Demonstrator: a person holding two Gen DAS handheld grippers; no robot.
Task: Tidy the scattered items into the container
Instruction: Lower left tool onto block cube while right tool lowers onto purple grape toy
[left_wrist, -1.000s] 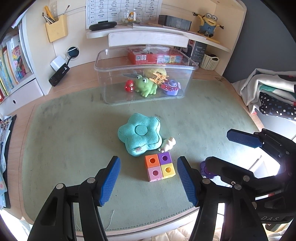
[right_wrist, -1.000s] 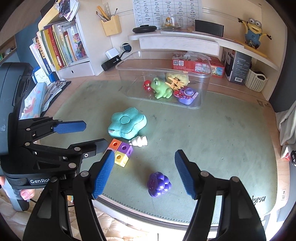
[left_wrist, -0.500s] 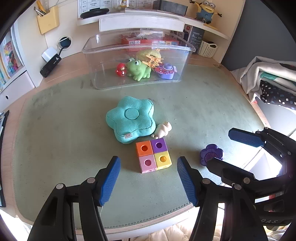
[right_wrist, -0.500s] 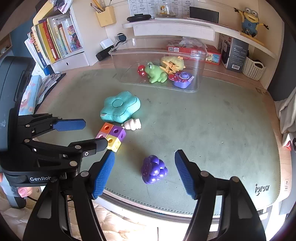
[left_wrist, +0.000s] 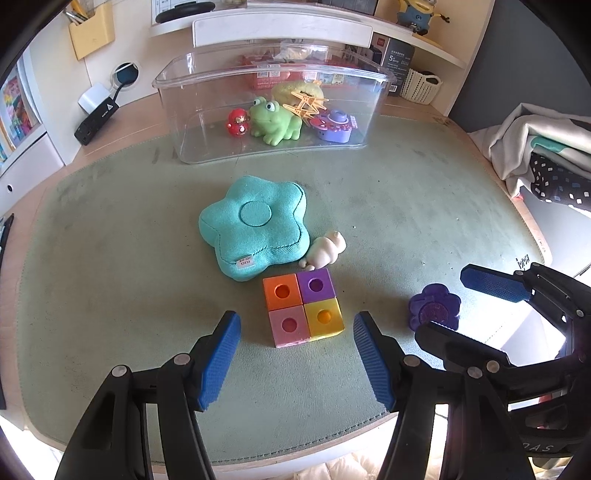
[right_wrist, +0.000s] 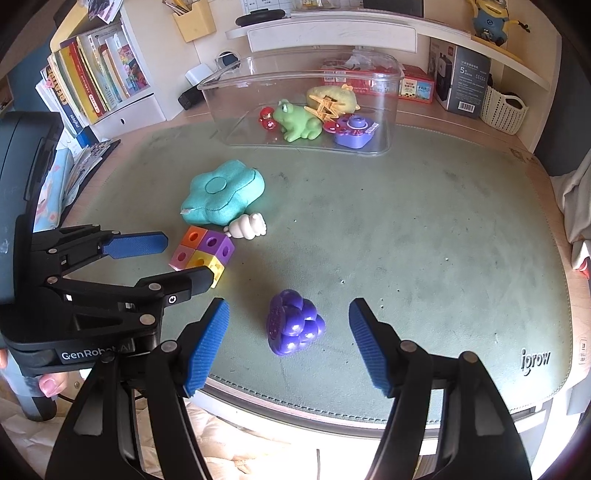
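Clear plastic bin (left_wrist: 273, 74) at the mat's far edge: I count one green frog (left_wrist: 273, 120), one red figure (left_wrist: 237, 123), one purple toy (left_wrist: 334, 125), one yellow toy under orange clips. Loose on the mat (left_wrist: 110, 240): one teal flower cushion (left_wrist: 255, 225), one four-colour block (left_wrist: 303, 312), one cream figurine (left_wrist: 327, 253), one purple grape toy (right_wrist: 293, 323). My left gripper (left_wrist: 295, 354) and right gripper (right_wrist: 288, 343) both spread, empty.
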